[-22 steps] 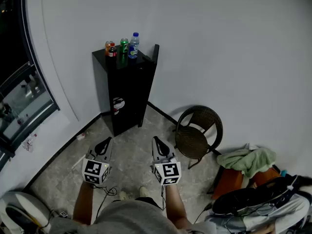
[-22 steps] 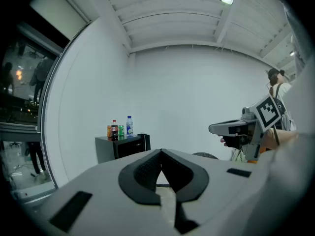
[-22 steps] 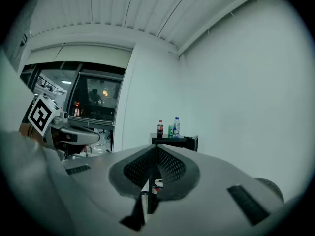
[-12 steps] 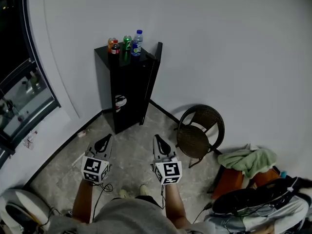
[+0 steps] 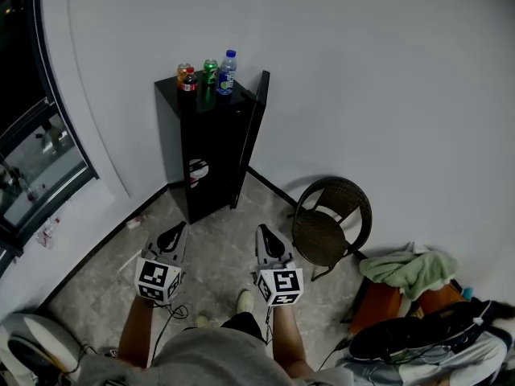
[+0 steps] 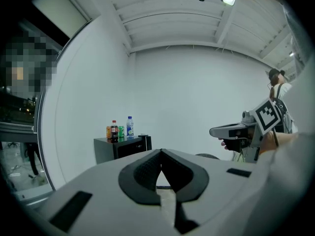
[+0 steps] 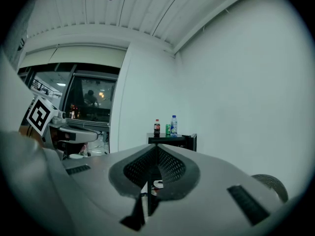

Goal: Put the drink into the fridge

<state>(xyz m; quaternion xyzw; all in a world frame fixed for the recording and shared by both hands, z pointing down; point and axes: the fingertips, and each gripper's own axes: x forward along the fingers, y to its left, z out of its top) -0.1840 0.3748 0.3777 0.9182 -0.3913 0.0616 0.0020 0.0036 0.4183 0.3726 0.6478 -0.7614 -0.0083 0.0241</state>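
Left gripper (image 5: 172,235) and right gripper (image 5: 266,237) — jaws together (empty) — face fridge (image 5: 211,143).

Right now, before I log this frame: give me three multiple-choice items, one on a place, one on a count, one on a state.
1. Where do the drinks stand? A on the chair; B on top of the black fridge; C on the floor.
2. How many drinks? A two; B four; C six.
3. Tongs of left gripper and right gripper: A shut, empty; B shut on a bottle; C wide open.
Answers: B, they top the black fridge; B, orange one, cola bottle, green can, water bottle; A, each gripper view shows tongs together, nothing between.
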